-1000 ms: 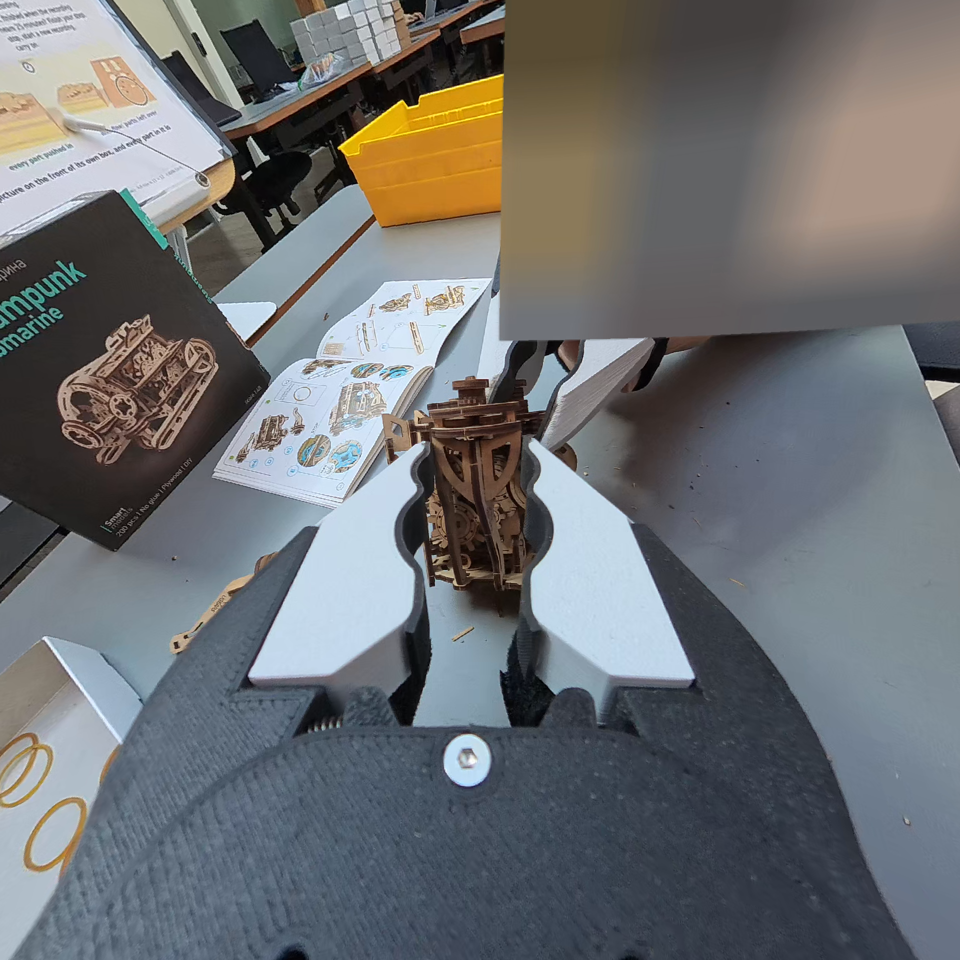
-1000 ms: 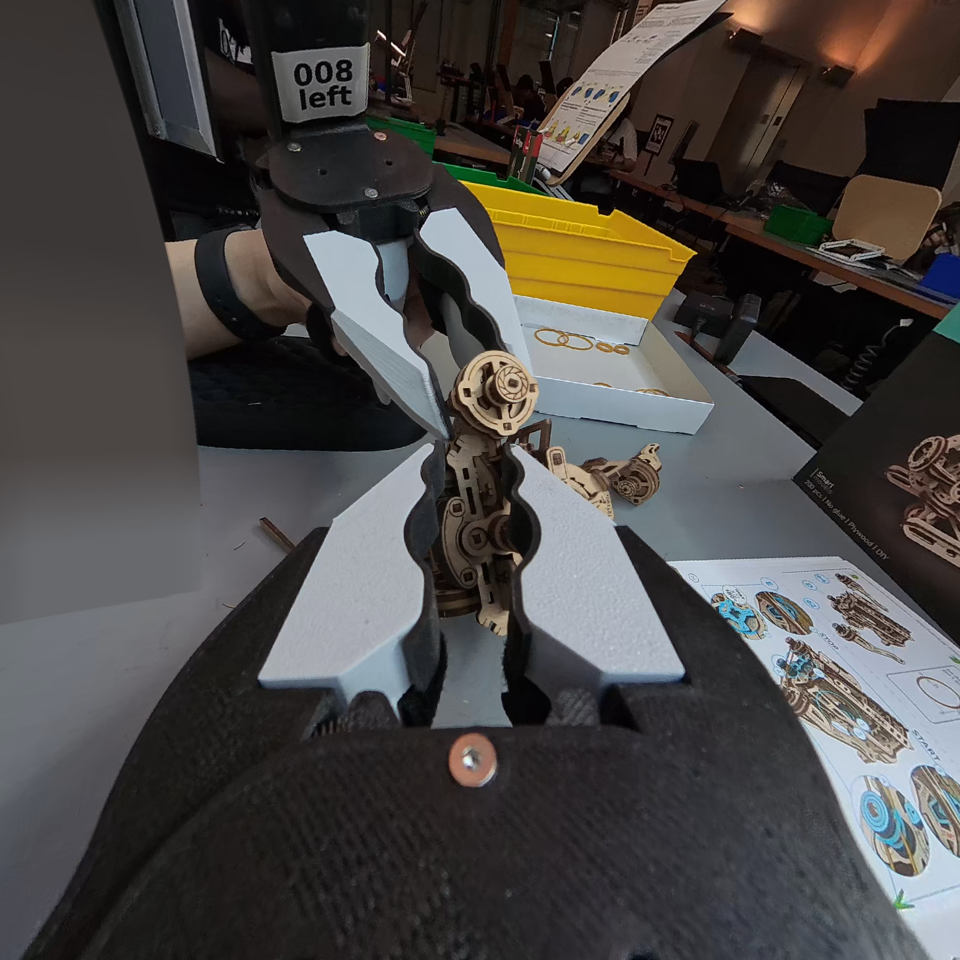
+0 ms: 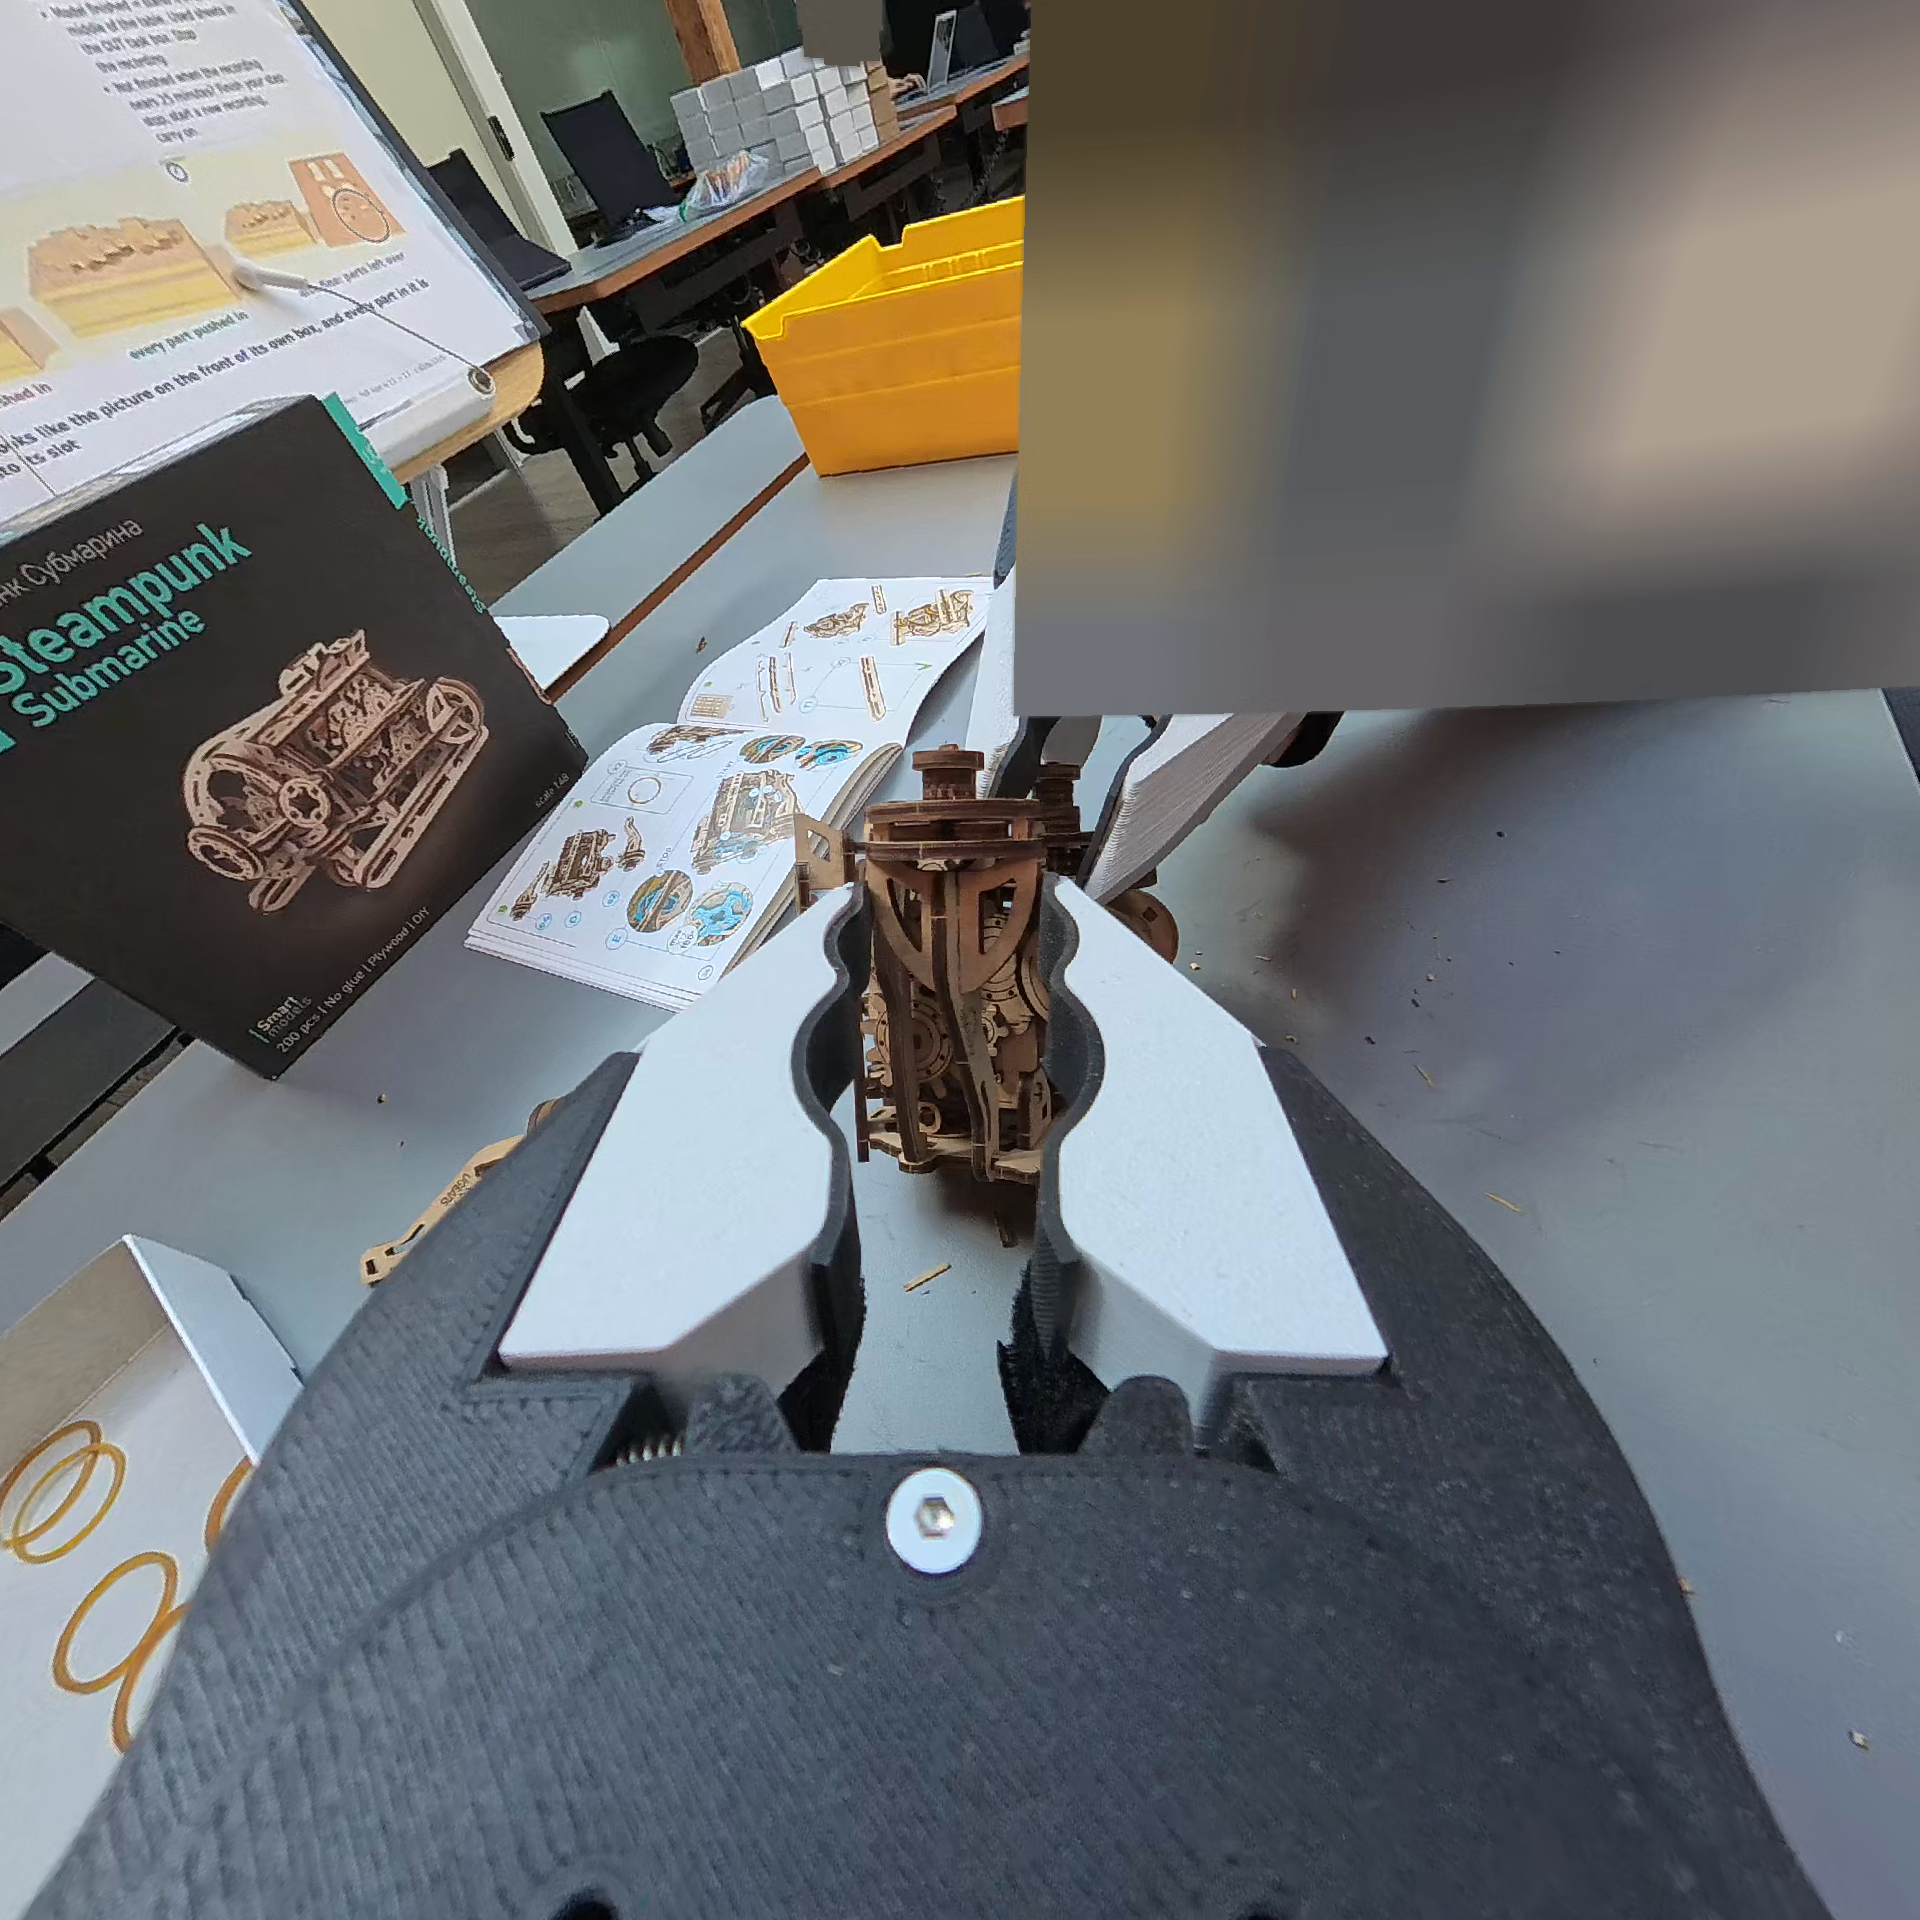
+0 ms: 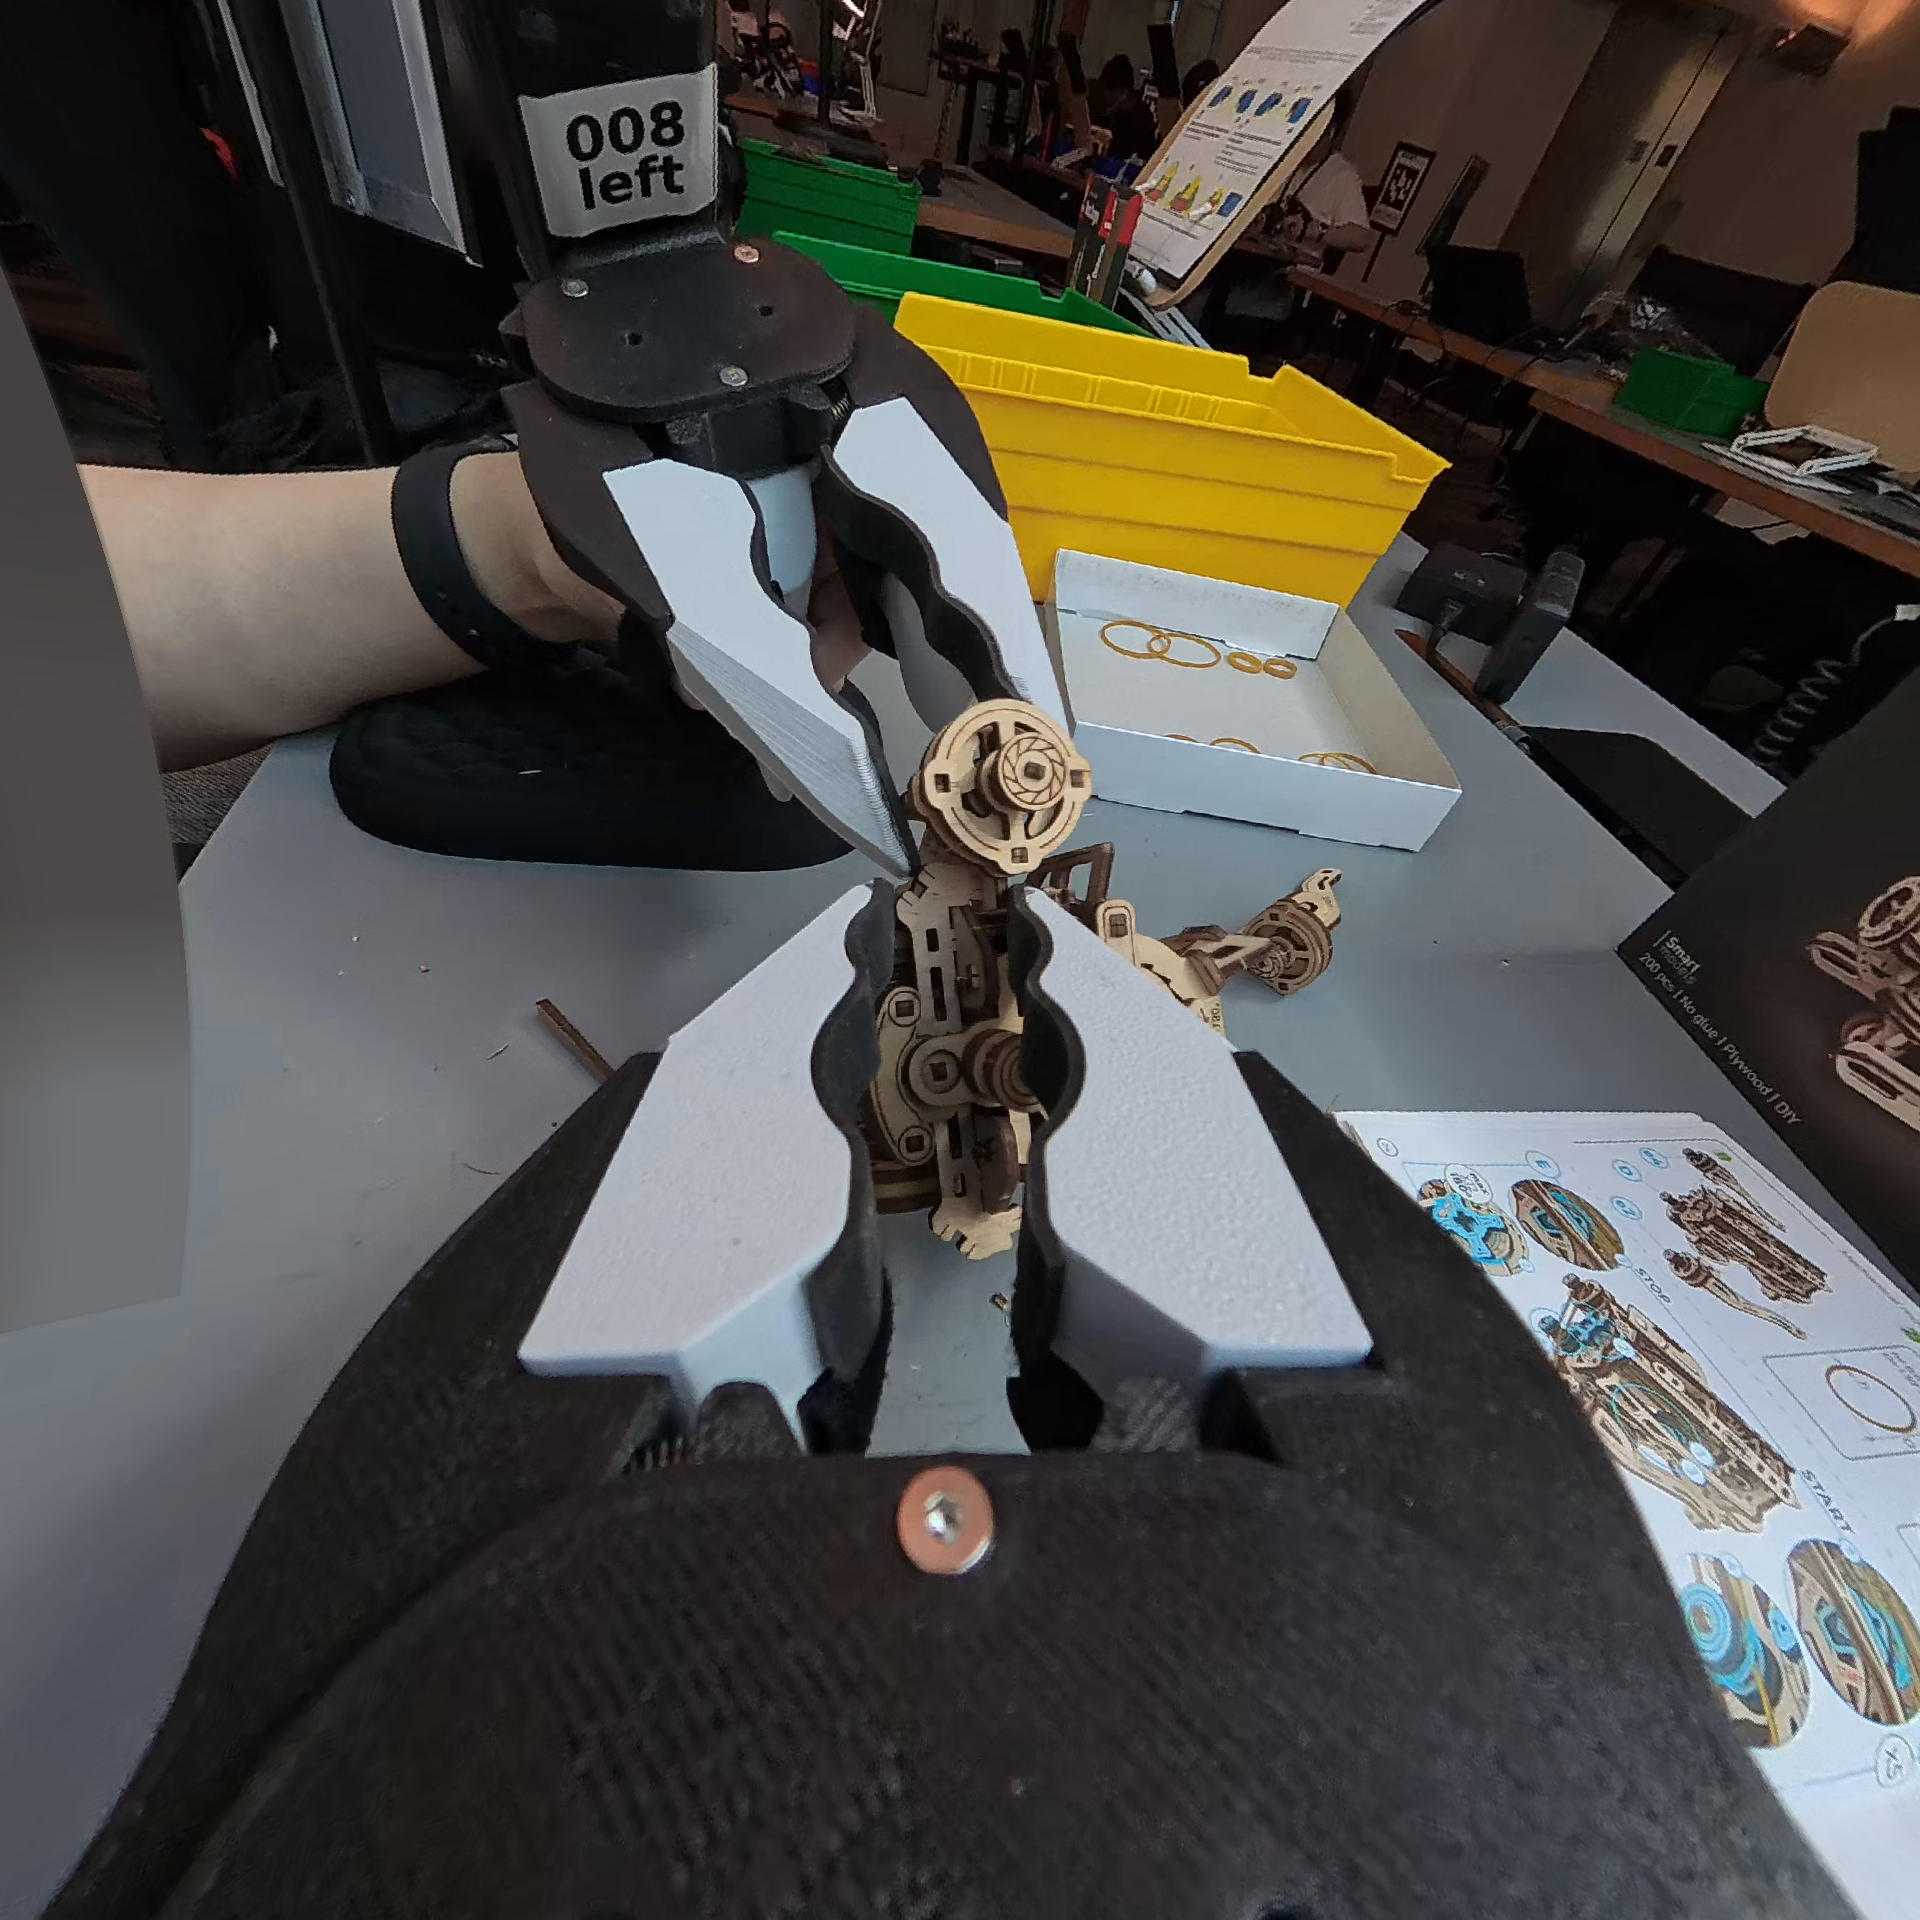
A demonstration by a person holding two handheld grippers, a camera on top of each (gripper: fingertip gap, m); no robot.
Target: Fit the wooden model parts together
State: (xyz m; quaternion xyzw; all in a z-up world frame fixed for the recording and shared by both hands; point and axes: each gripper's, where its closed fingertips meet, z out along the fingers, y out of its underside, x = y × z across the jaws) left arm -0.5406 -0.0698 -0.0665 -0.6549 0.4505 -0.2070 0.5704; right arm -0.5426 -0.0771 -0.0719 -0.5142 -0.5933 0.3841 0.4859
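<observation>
Wooden model upright between both hand-held grippers: left pinching it, right pinching opposite side.

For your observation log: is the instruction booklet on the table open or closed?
Open: the instruction booklet lies spread on the table, illustrated pages facing up.

My left gripper clamps the wooden model above the bench; a booklet lies open toward the bench's left edge.
</observation>
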